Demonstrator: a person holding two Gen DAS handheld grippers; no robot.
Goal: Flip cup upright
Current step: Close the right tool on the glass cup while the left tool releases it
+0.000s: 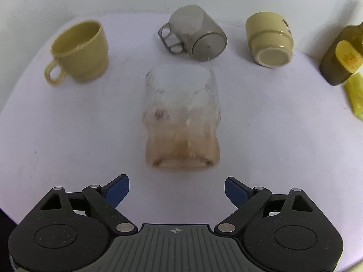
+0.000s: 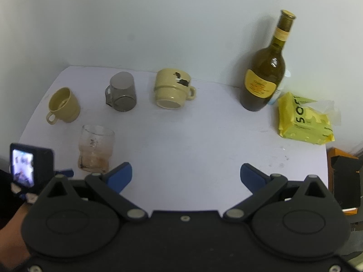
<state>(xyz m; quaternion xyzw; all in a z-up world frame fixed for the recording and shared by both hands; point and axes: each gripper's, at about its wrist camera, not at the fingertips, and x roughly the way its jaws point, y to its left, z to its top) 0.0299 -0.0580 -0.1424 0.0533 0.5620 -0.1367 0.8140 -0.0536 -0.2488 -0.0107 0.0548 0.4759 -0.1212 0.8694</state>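
Note:
A clear glass tumbler with a brownish base (image 1: 181, 117) stands upright on the white table just ahead of my open, empty left gripper (image 1: 177, 189); it also shows in the right wrist view (image 2: 95, 148). An olive cup (image 1: 78, 51) stands upright at the far left (image 2: 63, 105). A grey transparent mug (image 1: 195, 34) lies tipped, base toward me (image 2: 122, 91). A beige mug (image 1: 268, 39) sits with its base up (image 2: 173, 88). My right gripper (image 2: 186, 176) is open and empty over the table's middle.
A dark wine bottle with a yellow label (image 2: 264, 72) stands at the back right, and shows in the left wrist view (image 1: 342, 54). A yellow tissue pack (image 2: 304, 120) lies beside it. The left gripper's camera (image 2: 22, 166) is at the left edge. A wall is behind.

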